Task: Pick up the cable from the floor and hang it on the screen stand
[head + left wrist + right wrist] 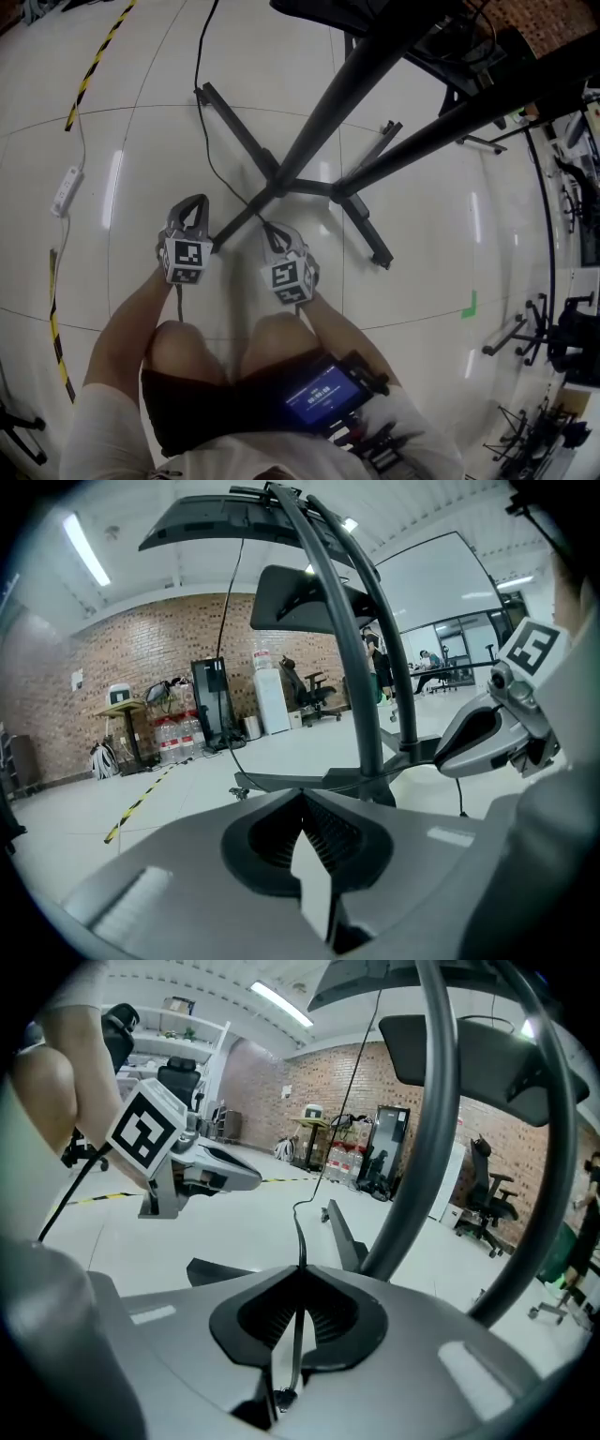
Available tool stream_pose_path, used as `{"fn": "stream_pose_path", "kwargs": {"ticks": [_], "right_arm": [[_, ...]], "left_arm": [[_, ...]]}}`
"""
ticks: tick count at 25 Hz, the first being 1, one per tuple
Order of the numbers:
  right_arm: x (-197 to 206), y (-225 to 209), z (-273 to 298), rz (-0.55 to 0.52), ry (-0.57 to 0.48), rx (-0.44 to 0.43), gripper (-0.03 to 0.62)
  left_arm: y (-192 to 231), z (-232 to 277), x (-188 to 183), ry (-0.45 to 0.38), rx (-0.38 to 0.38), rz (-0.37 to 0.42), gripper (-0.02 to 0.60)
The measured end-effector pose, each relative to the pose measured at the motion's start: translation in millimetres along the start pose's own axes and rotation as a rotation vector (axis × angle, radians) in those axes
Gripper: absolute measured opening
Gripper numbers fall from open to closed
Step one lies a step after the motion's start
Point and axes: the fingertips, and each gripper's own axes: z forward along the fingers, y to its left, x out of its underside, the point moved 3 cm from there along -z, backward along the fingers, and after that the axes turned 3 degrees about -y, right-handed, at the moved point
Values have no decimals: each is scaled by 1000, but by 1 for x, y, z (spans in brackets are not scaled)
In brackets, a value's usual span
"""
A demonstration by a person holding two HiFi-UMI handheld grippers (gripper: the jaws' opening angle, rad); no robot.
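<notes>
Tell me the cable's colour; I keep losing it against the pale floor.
The cable is black, clearest in the right gripper view.

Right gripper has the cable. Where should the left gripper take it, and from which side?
Take the cable on the slack stretch just ahead of the right gripper, coming from the left gripper's own side, jaws across the run. It is thin and seems lifted off the floor there. The left gripper is shut, so open first.
</notes>
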Motion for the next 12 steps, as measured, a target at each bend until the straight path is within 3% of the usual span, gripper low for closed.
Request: {"fn": "stream_pose_path", "kwargs": {"ticks": [7, 12], "right_arm": [[-20, -16, -17, -29, -31, 20, 35], [-59, -24, -48, -14, -13, 13, 35]], "left_arm": [[-6, 4, -22, -27, 8, 48, 2], [6, -19, -65, -19, 8, 75, 2]]}}
